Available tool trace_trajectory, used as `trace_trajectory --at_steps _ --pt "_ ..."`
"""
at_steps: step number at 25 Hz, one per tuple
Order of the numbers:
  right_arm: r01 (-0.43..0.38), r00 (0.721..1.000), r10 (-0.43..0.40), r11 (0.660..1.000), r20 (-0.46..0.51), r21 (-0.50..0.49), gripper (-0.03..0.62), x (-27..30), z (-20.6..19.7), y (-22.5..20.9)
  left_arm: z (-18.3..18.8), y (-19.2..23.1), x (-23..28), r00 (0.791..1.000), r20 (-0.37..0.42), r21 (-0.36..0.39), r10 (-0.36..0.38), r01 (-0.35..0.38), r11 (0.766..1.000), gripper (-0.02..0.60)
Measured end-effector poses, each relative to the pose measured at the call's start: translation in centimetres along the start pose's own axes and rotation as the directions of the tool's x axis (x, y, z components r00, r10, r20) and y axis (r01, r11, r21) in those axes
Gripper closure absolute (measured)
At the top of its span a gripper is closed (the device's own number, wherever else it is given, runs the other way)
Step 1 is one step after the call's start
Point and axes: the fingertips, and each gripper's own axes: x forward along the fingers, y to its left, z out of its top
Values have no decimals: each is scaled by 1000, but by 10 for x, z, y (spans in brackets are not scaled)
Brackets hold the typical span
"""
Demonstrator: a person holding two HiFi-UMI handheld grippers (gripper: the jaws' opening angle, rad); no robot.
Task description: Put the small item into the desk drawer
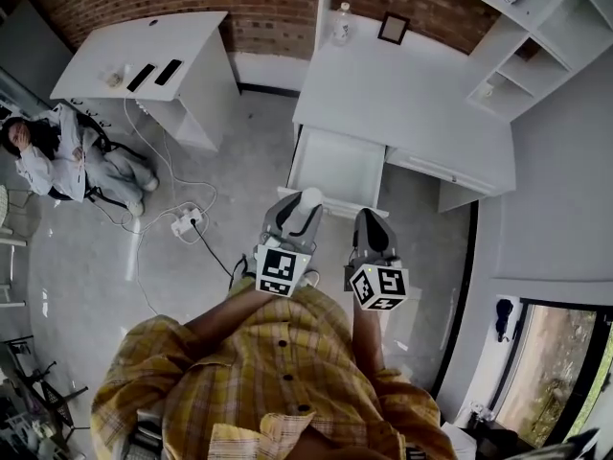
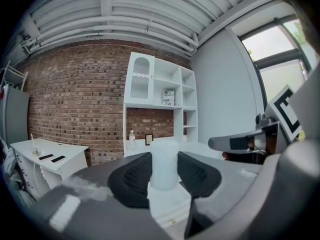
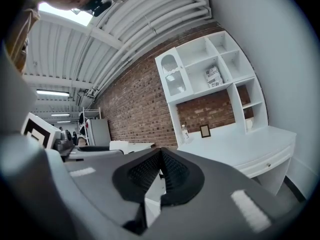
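My left gripper (image 1: 303, 211) is shut on a small white cylindrical item (image 1: 311, 199), held upright just short of the open white drawer (image 1: 337, 166) of the white desk (image 1: 412, 94). In the left gripper view the item (image 2: 164, 163) stands between the two dark pads (image 2: 132, 176), which press on its sides, and the drawer (image 2: 167, 206) lies below and ahead. To its right, my right gripper (image 1: 372, 226) is level with it and holds nothing. In the right gripper view its pads (image 3: 172, 176) meet, with no gap between them.
A bottle (image 1: 341, 25) and a small picture frame (image 1: 393, 29) stand at the desk's back against the brick wall. White shelves (image 1: 536, 46) rise to the right. A second white table (image 1: 144, 60) with phones is at the far left. A seated person (image 1: 57, 151) and a power strip (image 1: 185, 221) are on the left.
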Motion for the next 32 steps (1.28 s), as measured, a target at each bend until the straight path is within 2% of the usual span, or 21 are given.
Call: trace_trajectory --at_steps 4,13,17,29,32 --pt "7 1000 -7 1000 -14 9 594 -2 -3 -5 -2 -4 5 1000 -20 -1 -4 4 1000 416" --pt "22 997 -18 999 -76 47 595 9 -32 -26 -32 -12 31 994 -107 -20 -17 15 1000 416" --pt "19 995 -12 998 -104 62 594 20 -42 -31 -44 -7 49 987 -158 -26 -12 8 1000 416" --pt "56 981 -42 996 -190 69 595 62 -71 -63 -77 14 112 969 -245 -90 -25 2 996 416" --pt "66 976 -51 996 -213 64 595 74 -83 -71 -90 17 130 959 -279 -89 -40 16 996 416"
